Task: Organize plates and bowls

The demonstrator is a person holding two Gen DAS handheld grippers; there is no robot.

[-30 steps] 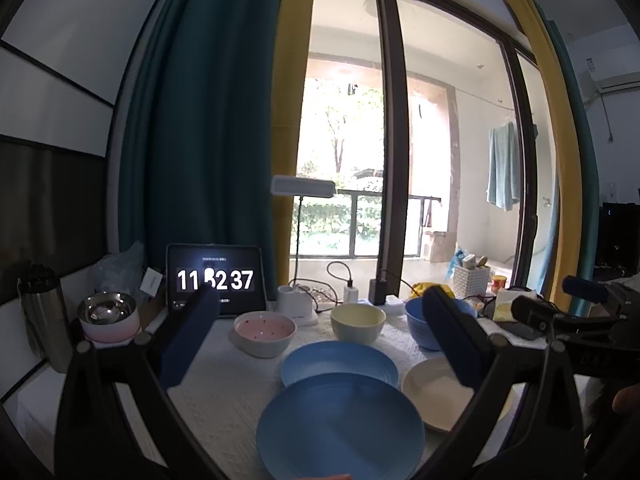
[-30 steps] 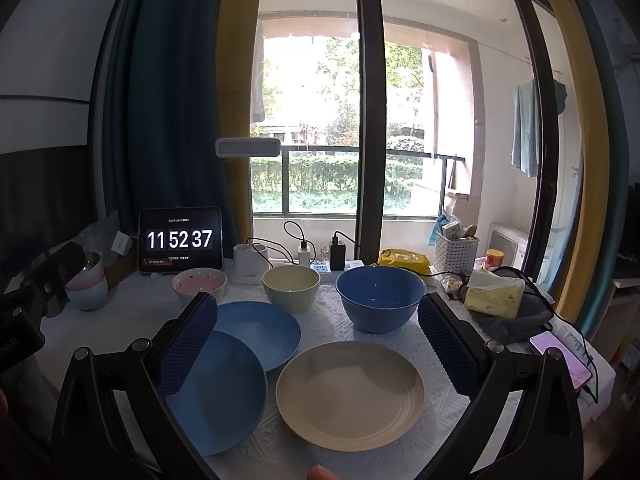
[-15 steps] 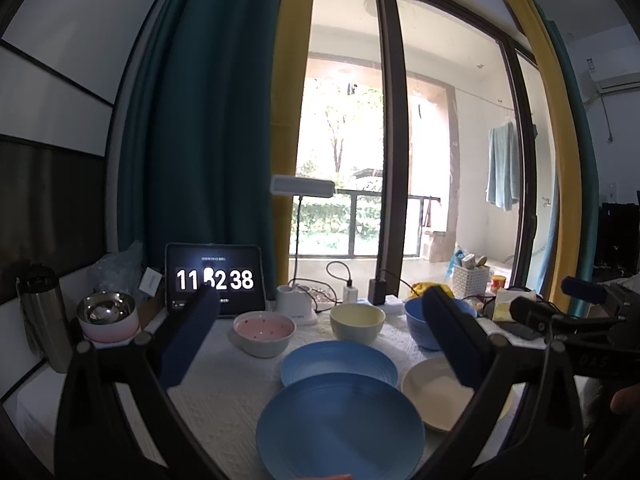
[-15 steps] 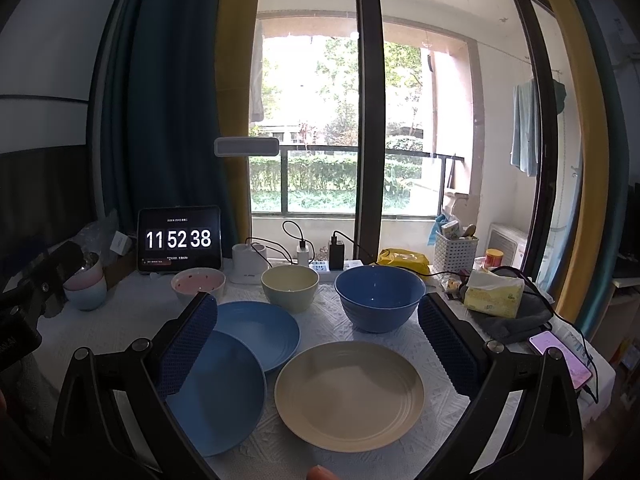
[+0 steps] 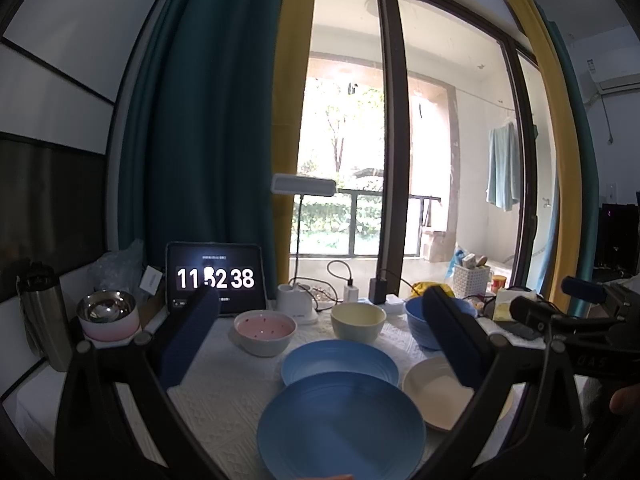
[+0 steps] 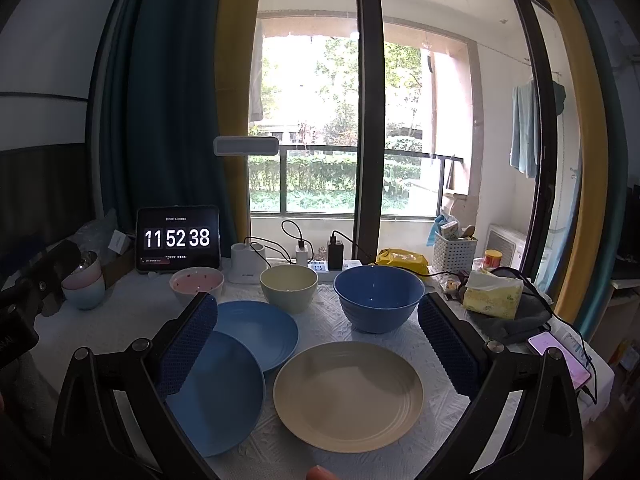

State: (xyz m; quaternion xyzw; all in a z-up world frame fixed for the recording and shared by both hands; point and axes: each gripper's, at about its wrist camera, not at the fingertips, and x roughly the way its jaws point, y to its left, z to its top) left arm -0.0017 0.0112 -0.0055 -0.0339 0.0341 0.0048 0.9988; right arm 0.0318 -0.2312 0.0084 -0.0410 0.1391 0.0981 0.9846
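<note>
Since the earlier frames almost nothing has moved: only the tablet clock has ticked on, to 11 52 38, while both grippers hang in the same place above the near edge of the table and every dish lies where it lay.

The left gripper has its jaws wide apart and holds nothing. Straight ahead of it, in the lower centre of its frame, lies the large blue plate, with the smaller blue plate just behind it, the near rim of one overlapping or touching the far rim of the other. The right gripper is likewise spread open and empty. Between its fingers, low and centre in its frame, lies the cream plate.

So the left gripper is the nearer to the blue plates and the right to the cream one, which sits at the right edge of the left view.

The plates are round and flat, so they have no long axis and point no way; all face up. What matters is the near rim, which lies toward each gripper, below the fingertips.

Across the middle of the right frame the bowls stand in a row, upright and mouths up: the pink speckled bowl at left, the pale yellow bowl in the middle, the dark blue bowl at right, each apart from its neighbour.
</note>
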